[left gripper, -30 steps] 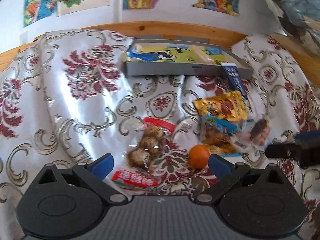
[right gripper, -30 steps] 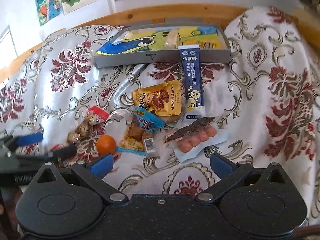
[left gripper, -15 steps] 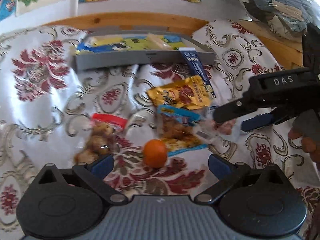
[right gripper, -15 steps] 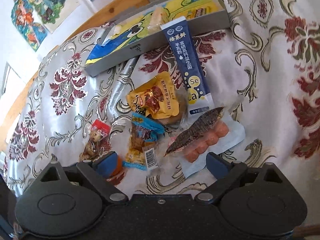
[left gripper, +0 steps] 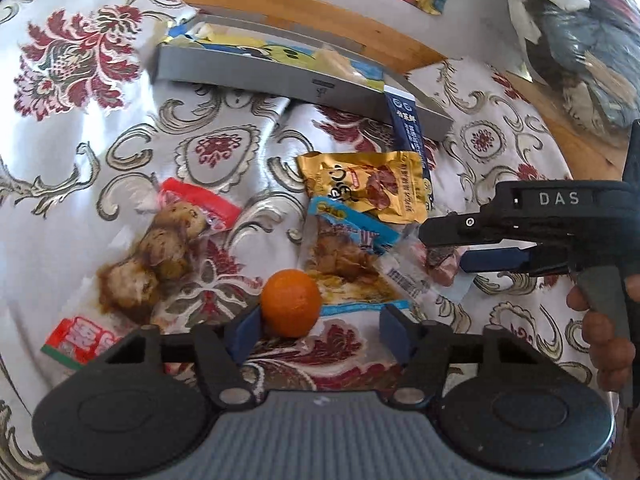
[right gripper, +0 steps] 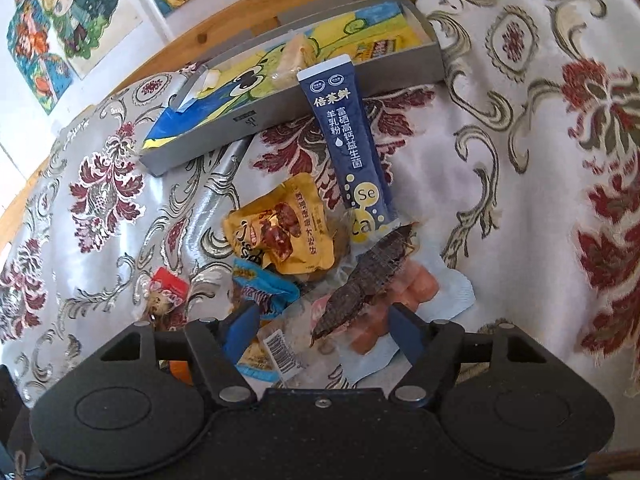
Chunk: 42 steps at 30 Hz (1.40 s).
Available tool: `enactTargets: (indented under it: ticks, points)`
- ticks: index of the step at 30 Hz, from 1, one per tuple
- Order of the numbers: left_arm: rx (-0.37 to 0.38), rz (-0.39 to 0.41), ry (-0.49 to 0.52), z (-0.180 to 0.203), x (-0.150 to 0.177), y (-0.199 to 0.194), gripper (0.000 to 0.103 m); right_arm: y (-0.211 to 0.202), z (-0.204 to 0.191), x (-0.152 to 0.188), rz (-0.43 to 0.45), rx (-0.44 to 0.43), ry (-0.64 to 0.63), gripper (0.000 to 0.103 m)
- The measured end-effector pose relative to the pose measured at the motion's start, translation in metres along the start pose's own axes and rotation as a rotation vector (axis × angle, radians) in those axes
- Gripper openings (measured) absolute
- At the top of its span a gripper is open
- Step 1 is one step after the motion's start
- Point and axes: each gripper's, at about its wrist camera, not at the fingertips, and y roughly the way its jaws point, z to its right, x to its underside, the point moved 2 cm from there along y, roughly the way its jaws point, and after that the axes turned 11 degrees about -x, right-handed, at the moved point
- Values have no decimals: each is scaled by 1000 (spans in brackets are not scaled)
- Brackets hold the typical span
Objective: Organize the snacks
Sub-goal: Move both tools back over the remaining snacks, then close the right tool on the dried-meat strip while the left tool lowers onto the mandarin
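Note:
A small orange (left gripper: 290, 302) lies on the patterned cloth between the fingers of my left gripper (left gripper: 318, 332), which is open; the orange sits against the left pad. My right gripper (right gripper: 322, 334) is open and straddles a clear pack of pink sausages with a dark dried fish (right gripper: 360, 300). That right gripper (left gripper: 448, 246) also shows at the right of the left wrist view. Nearby lie a gold packet (right gripper: 280, 232), a blue-topped packet (left gripper: 348, 248), a navy sachet (right gripper: 348, 144) and a clear pack of brown balls (left gripper: 160, 248).
A grey tray (right gripper: 224, 132) holding a yellow and blue cartoon packet stands at the back, with the navy sachet leaning on its wall. Behind it run a wooden rail (left gripper: 280, 4) and a wall with posters. A hand (left gripper: 600, 328) holds the right gripper.
Both grippers have come lower and closer to the snacks, with their fingers narrowed. The orange now sits between the left fingers, and the sausage pack between the right ones.

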Motion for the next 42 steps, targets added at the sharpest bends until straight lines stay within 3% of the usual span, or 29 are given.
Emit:
enactTargets:
  ticks: [13, 18, 25, 29, 32, 39, 42]
  points:
    - [-39, 32, -27, 0, 6, -2, 53, 2, -8, -10, 66, -45, -51, 62]
    - [-47, 36, -32, -1, 7, -2, 51, 5, 0, -16, 96, 24, -33, 62]
    - [-44, 41, -44, -2, 9, -2, 50, 12, 16, -26, 120, 66, 13, 69]
    - [-40, 43, -52, -3, 10, -2, 50, 22, 13, -27, 102, 72, -25, 84]
    - [-41, 44, -53, -3, 10, -2, 50, 28, 7, -26, 82, 74, -72, 90]
    - [-38, 46, -56, -4, 10, -2, 50, 31, 3, -21, 18, 177, -90, 90]
    - [-37, 49, -57, -4, 10, -2, 50, 30, 6, -19, 21, 176, -93, 89]
